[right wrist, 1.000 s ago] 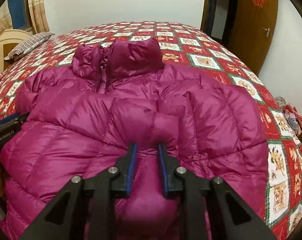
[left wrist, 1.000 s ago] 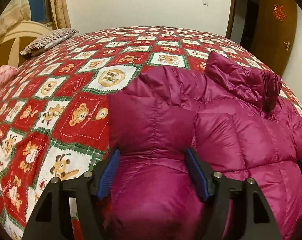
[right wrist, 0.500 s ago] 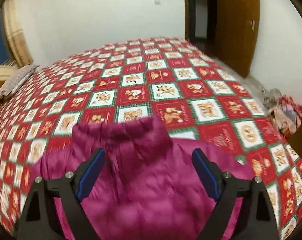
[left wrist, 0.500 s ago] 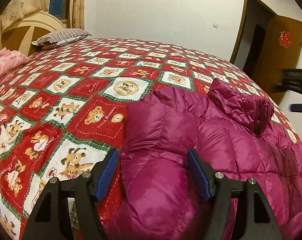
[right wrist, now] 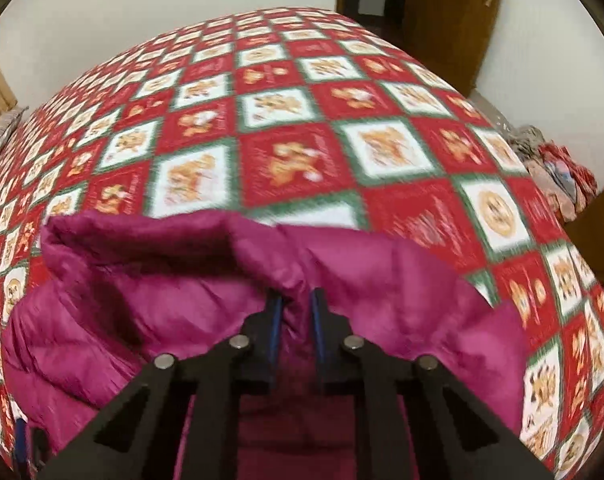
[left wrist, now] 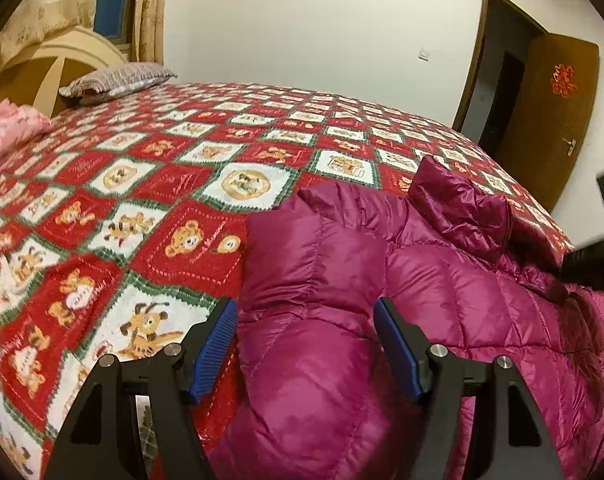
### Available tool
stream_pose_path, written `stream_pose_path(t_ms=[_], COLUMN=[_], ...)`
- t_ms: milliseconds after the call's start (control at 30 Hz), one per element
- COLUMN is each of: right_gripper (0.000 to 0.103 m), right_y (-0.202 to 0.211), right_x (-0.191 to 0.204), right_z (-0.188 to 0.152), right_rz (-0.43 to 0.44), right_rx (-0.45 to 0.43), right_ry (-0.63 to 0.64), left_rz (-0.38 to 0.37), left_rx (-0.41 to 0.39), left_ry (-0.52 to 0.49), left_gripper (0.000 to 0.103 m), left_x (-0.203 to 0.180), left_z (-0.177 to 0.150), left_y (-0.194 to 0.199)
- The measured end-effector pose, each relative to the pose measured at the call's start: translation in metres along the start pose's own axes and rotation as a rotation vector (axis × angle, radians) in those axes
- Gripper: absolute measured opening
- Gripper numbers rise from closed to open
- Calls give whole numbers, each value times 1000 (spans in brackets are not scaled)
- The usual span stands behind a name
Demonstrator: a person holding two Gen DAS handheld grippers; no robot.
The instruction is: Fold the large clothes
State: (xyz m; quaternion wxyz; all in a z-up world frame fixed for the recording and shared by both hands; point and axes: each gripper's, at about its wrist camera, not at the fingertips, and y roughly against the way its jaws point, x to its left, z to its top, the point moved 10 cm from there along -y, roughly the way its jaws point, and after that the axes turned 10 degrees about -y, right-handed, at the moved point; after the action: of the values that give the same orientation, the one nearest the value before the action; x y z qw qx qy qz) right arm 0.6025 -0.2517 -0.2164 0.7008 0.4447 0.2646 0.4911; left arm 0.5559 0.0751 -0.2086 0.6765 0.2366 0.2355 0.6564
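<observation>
A magenta puffer jacket [left wrist: 442,300] lies on the bed, its stand-up collar [left wrist: 462,204] toward the far side. My left gripper [left wrist: 306,332] stands wide open over the jacket's left edge. A puffy folded part lies between the blue pads [left wrist: 217,340], and I see no squeeze. In the blurred right wrist view my right gripper [right wrist: 295,308] is shut on a pinch of the jacket's collar rim [right wrist: 229,236], and the fabric rises around its narrow jaws. At the right edge of the left wrist view a dark blurred shape over the jacket is that gripper's body.
The bed is covered by a red, white and green bear-pattern bedspread [left wrist: 181,184]. A striped pillow [left wrist: 117,78] and a pink cloth [left wrist: 9,128] lie by the headboard. A brown door [left wrist: 554,116] stands open at the far right. Clothes [right wrist: 550,164] are piled on the floor.
My right gripper let go of the fabric at the jacket's middle, opened wide, moved up to the collar and shut on its rim. The left gripper stayed wide over the jacket's left edge.
</observation>
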Motion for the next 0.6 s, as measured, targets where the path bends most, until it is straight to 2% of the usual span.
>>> stream_pose_path(t_ms=[67, 100, 200, 267, 367, 433, 533, 600], right_gripper=[13, 12, 12, 12, 12, 12, 12, 12], right_y=[-10, -9, -3, 0, 4, 8, 7, 7], right_x=[-9, -12, -9, -10, -12, -18, -20, -20], right_z=[-10, -11, -15, -18, -17, -16, -15, -14], right_rz=[17, 47, 63, 82, 132, 170, 198, 202], right_rx=[13, -25, -121, -186, -221, -234, -236, -237], right_ry=[-17, -22, 13, 20, -20, -57, -82, -82], left_rz=[-7, -12, -34, -69, -112, -110, -27, 32], left_rx=[-7, -22, -73, -82, -22, 33, 136, 176], left_ry=[-55, -95, -179, -220, -223, -255, -256, -243], left_gripper=[71, 71, 71, 76, 78, 78, 78, 77], left_x=[-8, -16, -39, -59, -80, -90, -93, -92], left_z=[10, 20, 50, 74, 93, 92, 81, 77], left_y=[9, 18, 40, 48, 34, 14, -28, -48])
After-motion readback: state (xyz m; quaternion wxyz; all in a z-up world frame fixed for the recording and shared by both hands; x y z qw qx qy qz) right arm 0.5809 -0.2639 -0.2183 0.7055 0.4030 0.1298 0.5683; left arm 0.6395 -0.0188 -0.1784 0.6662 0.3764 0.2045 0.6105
